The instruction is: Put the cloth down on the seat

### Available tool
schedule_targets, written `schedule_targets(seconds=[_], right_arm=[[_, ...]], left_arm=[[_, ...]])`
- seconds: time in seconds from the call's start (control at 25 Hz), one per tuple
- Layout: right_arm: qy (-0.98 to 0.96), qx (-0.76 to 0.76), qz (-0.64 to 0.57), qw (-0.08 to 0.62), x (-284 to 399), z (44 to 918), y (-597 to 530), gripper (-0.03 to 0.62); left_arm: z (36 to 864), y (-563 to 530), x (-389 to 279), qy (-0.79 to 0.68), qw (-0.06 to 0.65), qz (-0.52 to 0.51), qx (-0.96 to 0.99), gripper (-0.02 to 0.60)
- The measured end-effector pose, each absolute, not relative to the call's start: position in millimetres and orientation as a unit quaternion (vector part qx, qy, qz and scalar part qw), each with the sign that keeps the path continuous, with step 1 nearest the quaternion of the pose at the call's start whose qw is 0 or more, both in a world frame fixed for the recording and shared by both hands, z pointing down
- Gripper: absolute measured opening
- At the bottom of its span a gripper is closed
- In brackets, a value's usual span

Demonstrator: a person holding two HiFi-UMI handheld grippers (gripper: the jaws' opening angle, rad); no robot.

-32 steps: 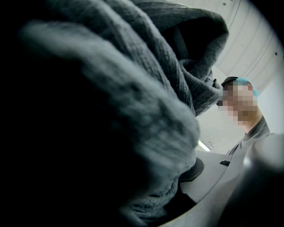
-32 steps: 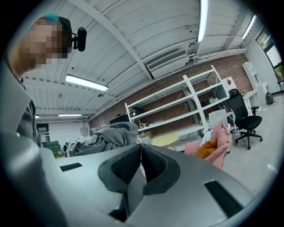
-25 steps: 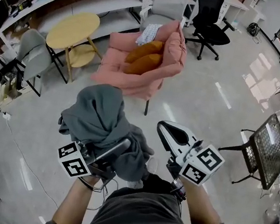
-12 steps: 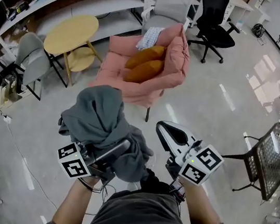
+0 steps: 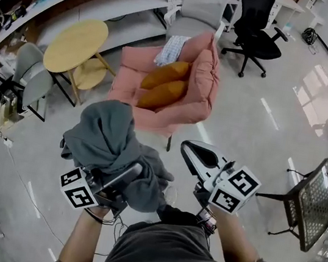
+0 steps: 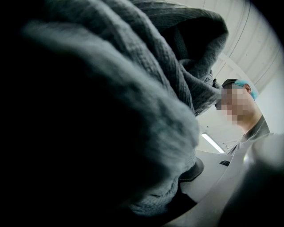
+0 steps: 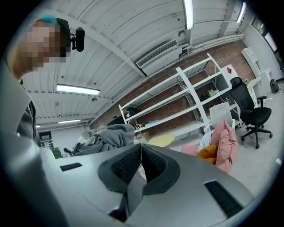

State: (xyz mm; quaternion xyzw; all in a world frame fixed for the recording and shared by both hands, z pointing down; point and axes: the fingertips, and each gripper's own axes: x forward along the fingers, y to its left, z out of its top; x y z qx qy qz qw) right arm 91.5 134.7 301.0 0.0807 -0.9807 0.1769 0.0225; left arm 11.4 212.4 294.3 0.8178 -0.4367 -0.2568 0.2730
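The carrying step was in hand. The left tongs (image 5: pixel 120 179) stood partly spread, clamped on a bulky bundle of grey cloth (image 5: pixel 110 140) that heaped over and ahead of them. Just beside them, the right tongs (image 5: pixel 196 155) were pressed together and empty. Ahead of both, well apart, stood a pink padded armchair (image 5: pixel 205 72), its seat (image 5: pixel 153 116) bearing 2 plump orange cushions (image 5: pixel 164 84). Next, I judged, the left tongs needed to travel forward, lower and spread. The cloth looked soft, knitted and limp.

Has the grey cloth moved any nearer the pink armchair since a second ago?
Yes, slightly. The grey cloth has come forward toward the pink armchair, whose front edge now lies closer to it in the head view.
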Motion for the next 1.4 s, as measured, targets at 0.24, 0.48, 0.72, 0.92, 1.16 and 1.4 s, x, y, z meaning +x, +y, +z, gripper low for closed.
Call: schedule_targets(seconds=[0.24, 0.48, 0.72, 0.92, 1.16, 1.4], right_arm=[[-0.982, 0.069, 0.176, 0.020, 80.8, 299.7, 64.4, 0.014], [-0.981, 0.064, 0.180, 0.012, 79.9, 301.8, 20.0, 0.014], [-0.981, 0.072, 0.178, 0.002, 76.3, 299.9, -16.3, 0.014], [-0.981, 0.084, 0.174, 0.001, 72.7, 306.1, -40.9, 0.014], [-0.980, 0.095, 0.177, 0.012, 51.0, 317.4, -72.4, 0.014], [-0.976, 0.114, 0.185, 0.020, 11.0, 326.1, -117.7, 0.014]], left_arm=[[292.0, 146.9, 1.6, -0.451, 0.267, -0.250, 0.814, 0.308], [292.9, 101.3, 2.6, -0.453, 0.266, -0.238, 0.817, 0.308], [294.6, 59.5, 0.8, -0.443, 0.266, -0.232, 0.824, 0.308], [301.7, 31.2, 0.1, -0.427, 0.266, -0.234, 0.832, 0.307], [314.6, -6.9, -21.9, -0.416, 0.278, -0.233, 0.834, 0.307], [324.0, -57.0, -59.2, -0.396, 0.295, -0.226, 0.840, 0.307]])
